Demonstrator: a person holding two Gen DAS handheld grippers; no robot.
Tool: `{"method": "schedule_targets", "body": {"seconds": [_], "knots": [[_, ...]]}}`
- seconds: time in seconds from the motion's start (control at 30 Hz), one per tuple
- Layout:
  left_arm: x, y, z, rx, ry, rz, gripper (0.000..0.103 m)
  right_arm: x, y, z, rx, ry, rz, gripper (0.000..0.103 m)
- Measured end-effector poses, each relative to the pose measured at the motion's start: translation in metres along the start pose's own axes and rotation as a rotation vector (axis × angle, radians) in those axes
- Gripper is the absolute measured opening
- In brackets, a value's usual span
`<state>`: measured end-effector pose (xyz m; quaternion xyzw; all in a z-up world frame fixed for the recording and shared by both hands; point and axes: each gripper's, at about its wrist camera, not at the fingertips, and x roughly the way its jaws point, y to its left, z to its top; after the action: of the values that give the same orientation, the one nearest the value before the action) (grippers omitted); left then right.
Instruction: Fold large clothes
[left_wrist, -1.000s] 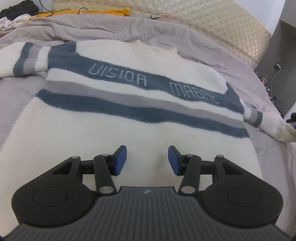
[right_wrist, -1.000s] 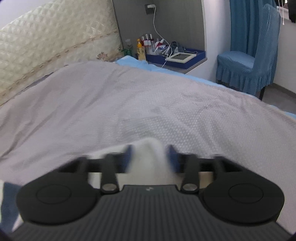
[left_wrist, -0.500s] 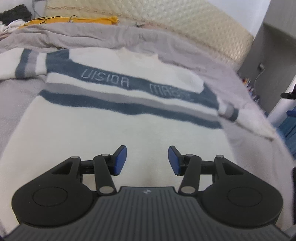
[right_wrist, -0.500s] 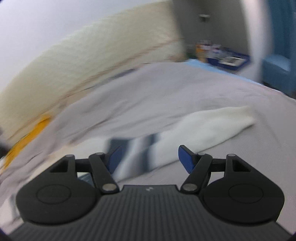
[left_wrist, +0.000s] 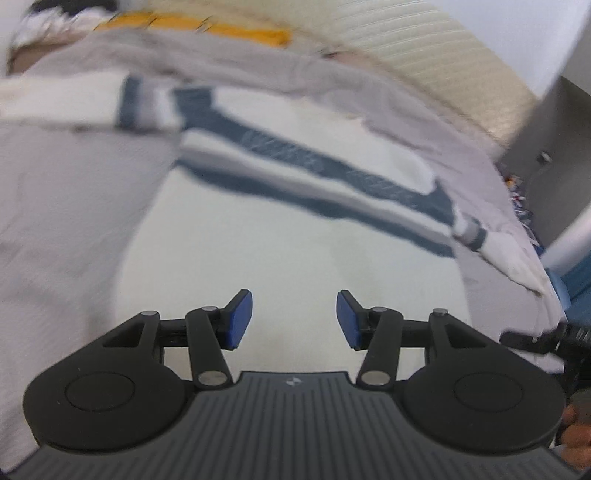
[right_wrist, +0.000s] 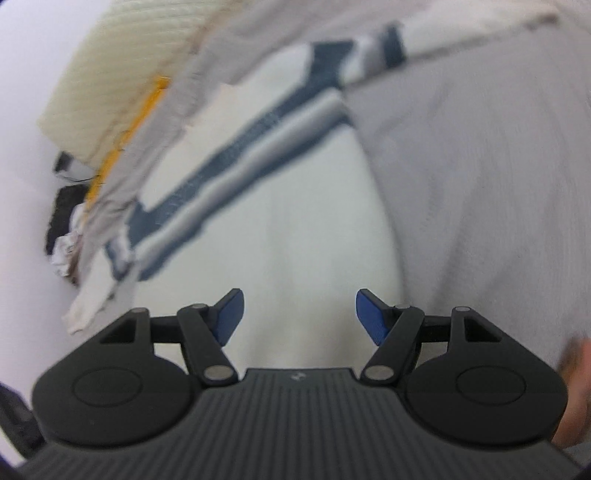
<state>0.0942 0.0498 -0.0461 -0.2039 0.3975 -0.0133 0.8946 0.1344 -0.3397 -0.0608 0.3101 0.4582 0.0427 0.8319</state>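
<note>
A large white sweater (left_wrist: 295, 236) with navy and grey chest stripes lies spread flat on a grey bedspread (left_wrist: 66, 206), both sleeves stretched out sideways. My left gripper (left_wrist: 294, 319) hovers above the sweater's lower body, open, with nothing between its blue pads. In the right wrist view the same sweater (right_wrist: 280, 229) runs up and to the left, blurred. My right gripper (right_wrist: 299, 317) hangs over the sweater's lower part near its right edge, open and holding nothing. The right gripper's black frame (left_wrist: 535, 338) shows at the right edge of the left wrist view.
A quilted cream headboard (left_wrist: 424, 48) lines the far side of the bed, with a yellow cloth (left_wrist: 207, 27) along it. A grey cabinet (left_wrist: 554, 140) and something blue (left_wrist: 569, 280) lie to the right. Dark and white clothes (right_wrist: 66, 221) are heaped at the far left.
The right gripper let the white sleeve end go and swung left, from facing the nightstand to facing the sweater's body. The left gripper drew back and up, so the sweater looks smaller and tilted.
</note>
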Motion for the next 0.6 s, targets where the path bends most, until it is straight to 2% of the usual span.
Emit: {"method": "schedule_targets", "body": {"seconds": [0.1,0.17,0.23,0.33,0.43,0.53,0.6], "knots": [[-0.008,0.04,0.009,-0.158,0.061,-0.016,0.056,0.008,-0.019,-0.006,0.062,0.004,-0.039,0.071],[-0.012,0.059,0.014,-0.196,0.074,-0.003,0.056,0.01,-0.031,-0.017,0.109,0.001,-0.044,0.072],[-0.015,0.076,0.018,-0.221,0.067,0.042,0.056,0.021,-0.038,-0.028,0.128,0.028,-0.051,0.071],[-0.007,0.101,0.017,-0.318,0.1,0.074,0.056,0.036,-0.043,-0.033,0.15,0.066,-0.054,0.071],[0.008,0.117,0.012,-0.414,0.158,0.067,0.056,0.04,-0.039,-0.033,0.134,0.071,-0.072,0.071],[0.023,0.12,0.005,-0.462,0.19,0.086,0.056,0.047,-0.034,-0.036,0.104,0.087,-0.079,0.071],[0.033,0.122,0.001,-0.48,0.222,0.089,0.056,0.049,-0.032,-0.038,0.099,0.104,-0.054,0.069]]}}
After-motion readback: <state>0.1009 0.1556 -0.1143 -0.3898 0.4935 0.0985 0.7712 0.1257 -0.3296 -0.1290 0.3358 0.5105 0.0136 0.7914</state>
